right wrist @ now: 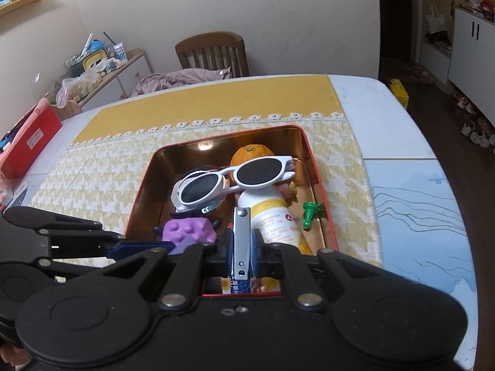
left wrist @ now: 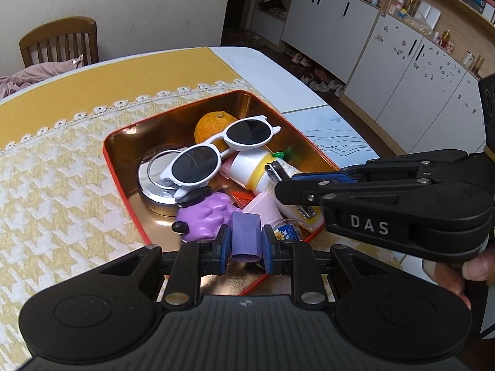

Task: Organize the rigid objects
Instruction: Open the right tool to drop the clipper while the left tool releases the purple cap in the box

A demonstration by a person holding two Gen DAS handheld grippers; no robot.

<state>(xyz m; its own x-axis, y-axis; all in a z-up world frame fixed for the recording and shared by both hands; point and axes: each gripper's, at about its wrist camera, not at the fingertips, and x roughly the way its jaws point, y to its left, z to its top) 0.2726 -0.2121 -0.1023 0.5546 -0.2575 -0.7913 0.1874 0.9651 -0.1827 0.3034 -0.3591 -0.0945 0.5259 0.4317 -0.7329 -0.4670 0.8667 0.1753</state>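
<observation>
A red-rimmed metal tin [left wrist: 115,142] with a gold inside sits on a yellow-and-white patterned cloth [left wrist: 55,185] covering the surface [right wrist: 402,191]. The left tool [left wrist: 246,242] is clamped on a small purple block [left wrist: 246,232], held upright between its blue pads over the tin's near edge, at 6 o'clock in the left wrist view. The right tool [right wrist: 242,249] is closed tight on a silver nail clipper [right wrist: 241,241], which stands on end between its pads above the near part of the tin; in the left wrist view this tool reaches in from 3 o'clock. Inside the tin, white sunglasses [left wrist: 222,151] with dark lenses lie on top of the pile near its centre, resting on a round silver lidded container [left wrist: 157,182] at 9 o'clock and a white bottle with a yellow band [right wrist: 272,216]. An orange [left wrist: 213,126] sits at 12 o'clock, a purple toy figure [left wrist: 201,219] at 7 o'clock, and a small green piece [right wrist: 311,213] at 3 o'clock in the right wrist view. A wooden chair [right wrist: 213,51] stands beyond the surface.
</observation>
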